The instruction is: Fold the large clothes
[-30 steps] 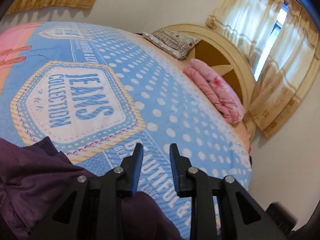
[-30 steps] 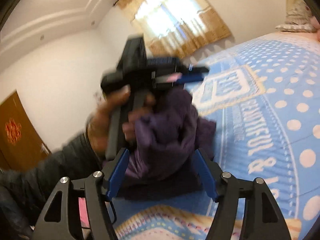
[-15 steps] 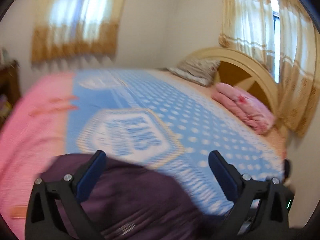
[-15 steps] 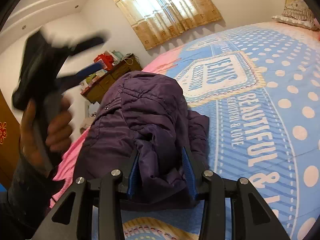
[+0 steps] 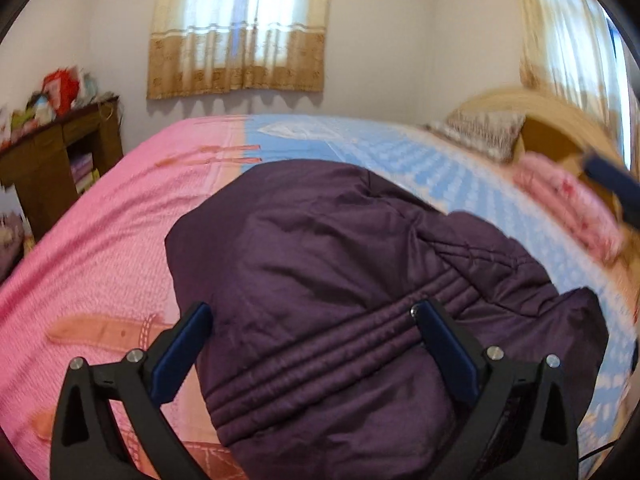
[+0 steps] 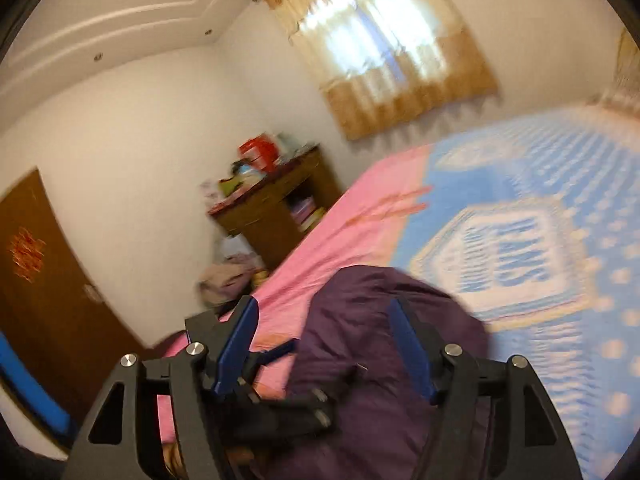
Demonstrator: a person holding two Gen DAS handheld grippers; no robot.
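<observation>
Purple jacket [image 5: 360,300] heaped on bed [image 5: 120,240] under wide-open left tool [image 5: 312,344]; right tool [image 6: 324,340] just reopened, empty

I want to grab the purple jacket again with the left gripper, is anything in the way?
Nothing visible is. The left gripper is open right over the purple jacket, which lies heaped on the bed.

My left tongs [image 5: 312,344] have sprung wide over the purple coat [image 5: 360,300]; my right tongs [image 6: 324,344] just let it go, lifting clear.
</observation>
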